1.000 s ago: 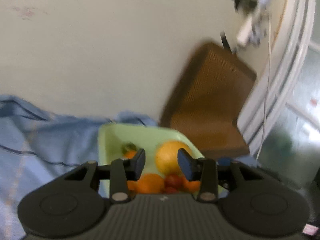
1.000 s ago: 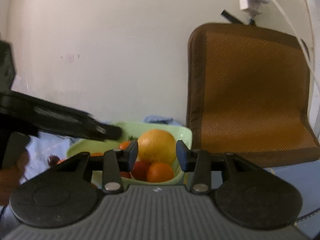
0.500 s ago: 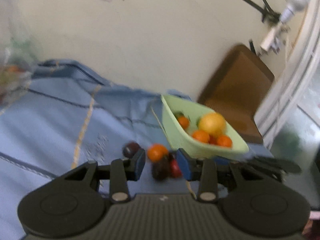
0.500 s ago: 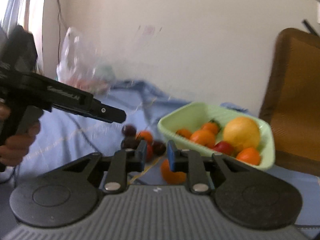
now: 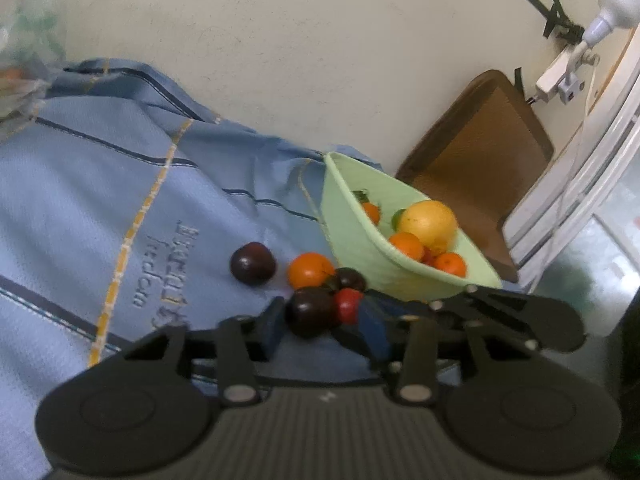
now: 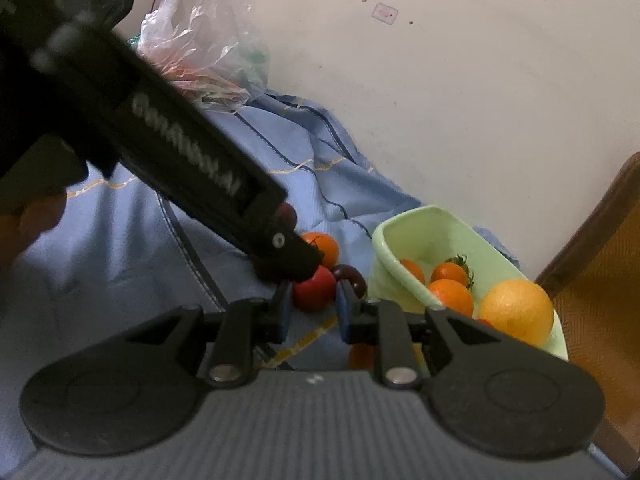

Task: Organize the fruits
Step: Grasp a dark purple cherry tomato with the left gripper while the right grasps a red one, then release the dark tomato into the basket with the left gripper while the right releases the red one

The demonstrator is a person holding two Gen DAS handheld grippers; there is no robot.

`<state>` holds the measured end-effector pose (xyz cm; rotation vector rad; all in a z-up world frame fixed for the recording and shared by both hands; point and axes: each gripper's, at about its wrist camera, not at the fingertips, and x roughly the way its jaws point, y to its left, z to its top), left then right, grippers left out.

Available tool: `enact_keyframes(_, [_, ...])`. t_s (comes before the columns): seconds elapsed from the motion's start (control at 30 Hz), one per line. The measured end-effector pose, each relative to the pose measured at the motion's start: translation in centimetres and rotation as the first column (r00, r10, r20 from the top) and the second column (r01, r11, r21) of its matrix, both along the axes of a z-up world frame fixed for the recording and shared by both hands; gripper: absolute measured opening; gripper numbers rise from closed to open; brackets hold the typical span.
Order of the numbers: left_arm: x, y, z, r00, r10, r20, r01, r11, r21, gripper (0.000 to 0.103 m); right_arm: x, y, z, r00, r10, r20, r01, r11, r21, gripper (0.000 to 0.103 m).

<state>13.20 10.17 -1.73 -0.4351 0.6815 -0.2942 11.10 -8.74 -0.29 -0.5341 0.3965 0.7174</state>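
1. As the left wrist view opens, the left claw (image 5: 322, 320) is down over the loose fruit on the blue cloth (image 5: 100, 200).
2. Its jaws have just been closing, and they are drawn in on a dark plum (image 5: 308, 312). The near pad is flat against the plum's side.
3. Right beside that plum sits a red tomato (image 5: 346, 304), touching it. The right claw (image 5: 356, 302) reaches in from the right edge and crowds the same spot.
4. Just behind them lie a mandarin (image 5: 311, 270) and a second plum (image 5: 351, 279), touching the cluster. A third plum (image 5: 253, 268) lies alone on the cloth, a little to the left.
5. The green bowl (image 5: 360, 240) stands just right of the cluster. It already holds a large yellow-orange citrus (image 5: 428, 222) and several small orange fruits.
6. A brown chair (image 5: 480, 152) leans by the wall behind the bowl.
7. Over to the right wrist view: the right claw is nearly as tight as it goes, clamped on the red tomato, one blue pad on each side.
8. The tomato sits low on the cloth, just left of the bowl.
9. The left claw slants in from the upper left, its tip touching the tomato's top. The fruit it grips is mostly hidden under it.
10. A hand (image 6: 32, 216) shows at the left edge on that claw's grip.
11. A crumpled plastic bag (image 6: 200, 40) lies at the back against the wall.
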Motion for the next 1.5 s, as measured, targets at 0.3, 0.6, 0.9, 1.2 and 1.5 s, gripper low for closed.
enact_keyframes(0.3, [-3.6, -1.7, 1.6, 0.998, -0.06, 0.036, 0.061, 0.998, -0.019, 0.027, -3.0, -3.9, 1.5, 1.0, -0.019, -0.024, 0.021, 0.993, 0.12, 0.025])
enact_keyframes(0.6, [-5.5, -5.4, 0.9, 0.991, -0.132, -0.002, 0.132, 0.991, 0.005, 0.027, -5.4, -7.7, 0.8, 0.991, -0.064, -0.118, 0.083, 0.984, 0.157, 0.025])
enact_keyframes(0.9, [-5.7, -7.6, 0.7, 0.994, -0.092, 0.052, 0.084, 0.987, 0.14, 0.038, -5.0, -8.2, 0.3, 0.98, -0.084, -0.181, 0.12, 0.974, 0.194, 0.026])
enact_keyframes(1.2, [-5.8, -7.3, 1.1, 0.992, -0.102, 0.077, 0.094, 0.99, 0.106, 0.027, -5.3, -9.1, 1.0, 0.982, -0.104, -0.16, 0.143, 0.958, 0.251, 0.026])
enact_keyframes(1.5, [-0.4, -7.8, 6.0, 0.975, -0.103, 0.199, 0.091, 0.993, 0.069, 0.028, -1.9, -9.7, 4.3, 0.979, -0.204, -0.015, 0.196, 0.912, 0.359, 0.026])
